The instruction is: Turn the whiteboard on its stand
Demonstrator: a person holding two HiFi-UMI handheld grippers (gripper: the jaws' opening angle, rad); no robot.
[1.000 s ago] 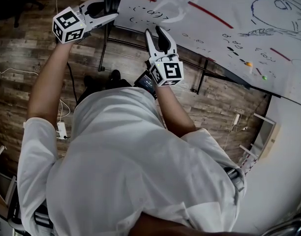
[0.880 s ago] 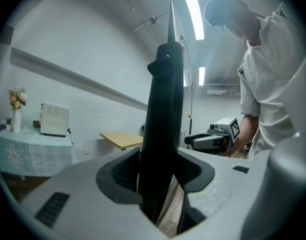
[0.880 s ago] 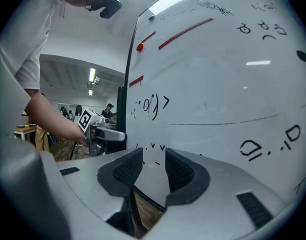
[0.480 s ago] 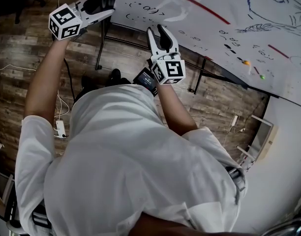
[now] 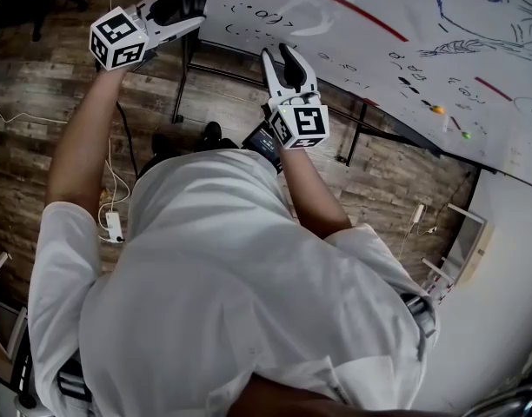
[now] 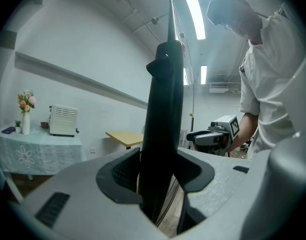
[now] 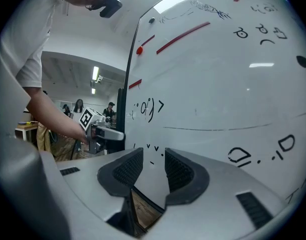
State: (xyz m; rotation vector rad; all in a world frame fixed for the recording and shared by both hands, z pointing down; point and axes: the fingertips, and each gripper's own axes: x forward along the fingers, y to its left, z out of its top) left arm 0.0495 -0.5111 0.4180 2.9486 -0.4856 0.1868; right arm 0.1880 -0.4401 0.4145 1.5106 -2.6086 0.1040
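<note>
The whiteboard (image 5: 379, 7) with red strokes and drawings is tilted on its black stand (image 5: 181, 76). My left gripper (image 5: 189, 16) is shut on the black side post (image 6: 165, 109) of the board's frame. The post fills the gap between its pads (image 6: 124, 173). My right gripper (image 5: 280, 59) is open at the board's lower edge, with its fingertips over the white face (image 7: 218, 84). Only board surface shows between its pads (image 7: 129, 170), and I cannot tell whether they touch it. Each gripper shows in the other's view: the left gripper (image 7: 105, 131) and the right gripper (image 6: 208, 138).
The person in a white shirt (image 5: 231, 285) stands on a wooden floor (image 5: 40, 94). A power strip (image 5: 116, 226) with cable lies at the left. White furniture (image 5: 462, 233) stands at the right. Behind the board are a yellow table (image 6: 125, 136) and a white appliance (image 6: 63, 120).
Both grippers keep their places at the board. Only the head view has shifted a little.
</note>
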